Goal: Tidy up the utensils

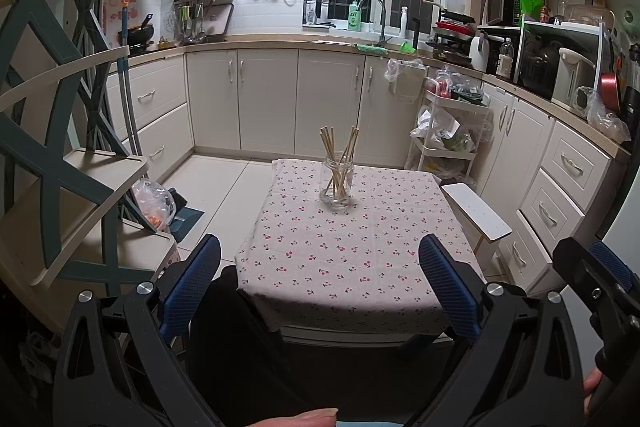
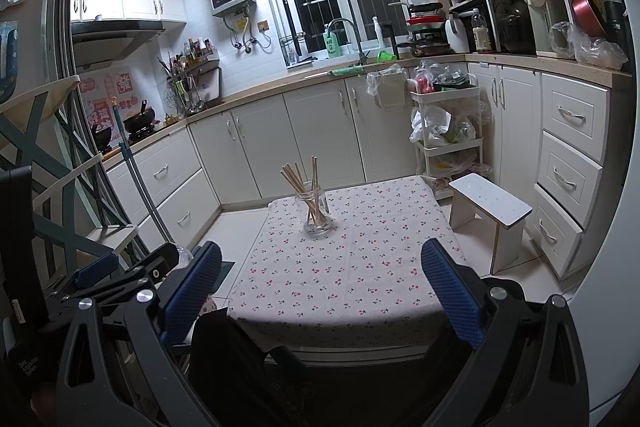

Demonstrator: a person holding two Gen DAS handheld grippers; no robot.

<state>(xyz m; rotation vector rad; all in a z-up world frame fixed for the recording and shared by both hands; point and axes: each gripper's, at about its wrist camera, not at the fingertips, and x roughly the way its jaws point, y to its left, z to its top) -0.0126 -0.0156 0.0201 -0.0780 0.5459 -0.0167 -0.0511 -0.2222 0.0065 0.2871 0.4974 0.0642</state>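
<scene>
Both grippers — left (image 1: 320, 283), right (image 2: 320, 287) — gape empty; a careless reach could topple the far glass jar (image 1: 337, 183) of chopsticks (image 1: 340, 151).

Cherry-print tablecloth (image 1: 352, 251), small white stool (image 2: 490, 205) beside it, white trolley (image 1: 448, 143), green soap bottle (image 1: 354, 15) by the window

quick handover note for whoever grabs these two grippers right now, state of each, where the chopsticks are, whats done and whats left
Left gripper: open, empty, held back from the near edge of the table.
Right gripper: open, empty, also short of the table.
Chopsticks: all the ones in view stand bundled in the glass jar near the far middle of the cherry-print tablecloth.
Done: no loose utensils show on the cloth; sorting looks finished from here.
Left: probably nothing but a check for strays outside these views.
</scene>
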